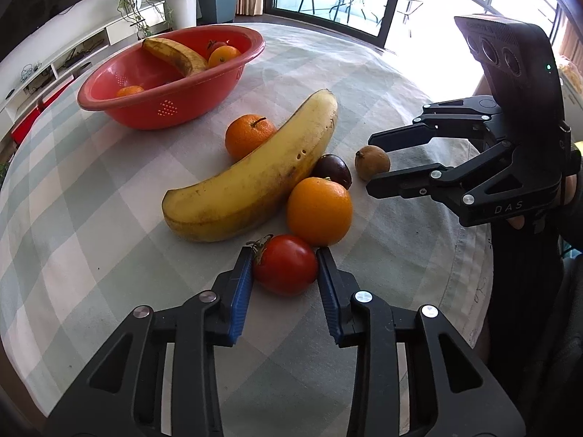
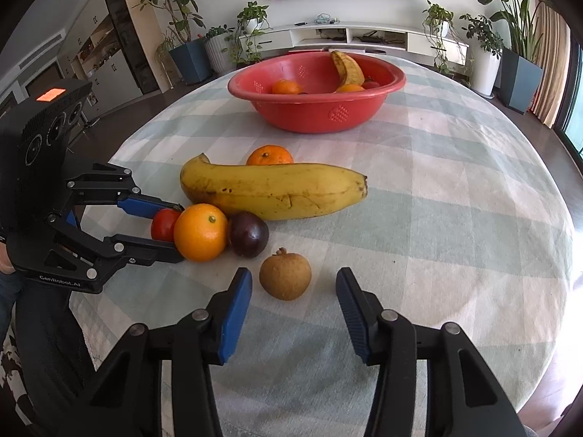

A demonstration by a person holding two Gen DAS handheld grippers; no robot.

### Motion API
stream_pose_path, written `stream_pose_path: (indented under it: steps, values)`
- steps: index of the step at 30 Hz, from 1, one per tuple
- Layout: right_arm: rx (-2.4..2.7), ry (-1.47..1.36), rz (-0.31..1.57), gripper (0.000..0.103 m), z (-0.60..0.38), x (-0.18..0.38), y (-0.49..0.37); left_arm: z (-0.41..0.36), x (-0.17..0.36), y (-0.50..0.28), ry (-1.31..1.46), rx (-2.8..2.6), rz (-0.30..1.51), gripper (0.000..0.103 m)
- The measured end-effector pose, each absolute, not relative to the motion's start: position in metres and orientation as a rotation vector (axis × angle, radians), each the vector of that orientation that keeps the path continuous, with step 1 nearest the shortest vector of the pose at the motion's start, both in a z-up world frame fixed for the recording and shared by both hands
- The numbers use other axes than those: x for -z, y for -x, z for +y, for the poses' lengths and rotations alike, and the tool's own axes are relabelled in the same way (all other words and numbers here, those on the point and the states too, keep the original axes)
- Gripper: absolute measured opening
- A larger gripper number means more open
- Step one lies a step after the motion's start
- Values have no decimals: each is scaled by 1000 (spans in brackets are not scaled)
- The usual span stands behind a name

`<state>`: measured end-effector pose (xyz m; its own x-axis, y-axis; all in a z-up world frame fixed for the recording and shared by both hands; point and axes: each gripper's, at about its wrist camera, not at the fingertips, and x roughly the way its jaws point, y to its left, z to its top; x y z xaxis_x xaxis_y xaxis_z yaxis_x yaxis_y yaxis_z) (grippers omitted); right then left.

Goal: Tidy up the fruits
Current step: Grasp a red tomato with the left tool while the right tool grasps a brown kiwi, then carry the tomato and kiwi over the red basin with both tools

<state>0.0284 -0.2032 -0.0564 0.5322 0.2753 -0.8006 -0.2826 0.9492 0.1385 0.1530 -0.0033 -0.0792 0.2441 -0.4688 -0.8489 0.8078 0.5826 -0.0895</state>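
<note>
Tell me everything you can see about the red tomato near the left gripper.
The round, glossy red tomato has a dried green-brown stem curling off its upper left. It sits on the pale checked tablecloth, between the blue-padded fingers of the left gripper, which close against its sides. Its far side appears to touch the large round orange. In the right wrist view it is half hidden behind that orange. The skin looks smooth and unbroken.

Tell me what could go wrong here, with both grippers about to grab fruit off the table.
1. The tomato between the left gripper fingers touches the orange; lifting it may set the orange rolling into the plum.
2. A hard squeeze could bruise the soft tomato.
3. The right gripper is open around the small brown fruit; being round, it could squirt out if the fingers close off-center.
</note>
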Motion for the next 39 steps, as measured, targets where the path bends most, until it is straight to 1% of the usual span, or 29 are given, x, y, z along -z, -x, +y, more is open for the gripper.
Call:
stream_pose_path:
  steps: [7,10,14,17,28,39]
  values:
    - [-331,33,952,48,-201,57,-28,-2,77,-148,-395,903,977,32]
    - [-327,51,947,43,-199,57,-27,-1,75,-144,-391,905,974,32]
    - [-333,53,946,35,-198,56,-26,2,72,-141,-373,900,968,32]
    - [-337,59,946,32,-197,56,-25,6,67,-139,-350,897,957,32]
    - [-344,23,920,31,-201,43,-16,23,45,-129,-270,867,910,32]
    - [-299,-51,849,32,-232,9,-18,39,12,-140,-175,812,840,32]
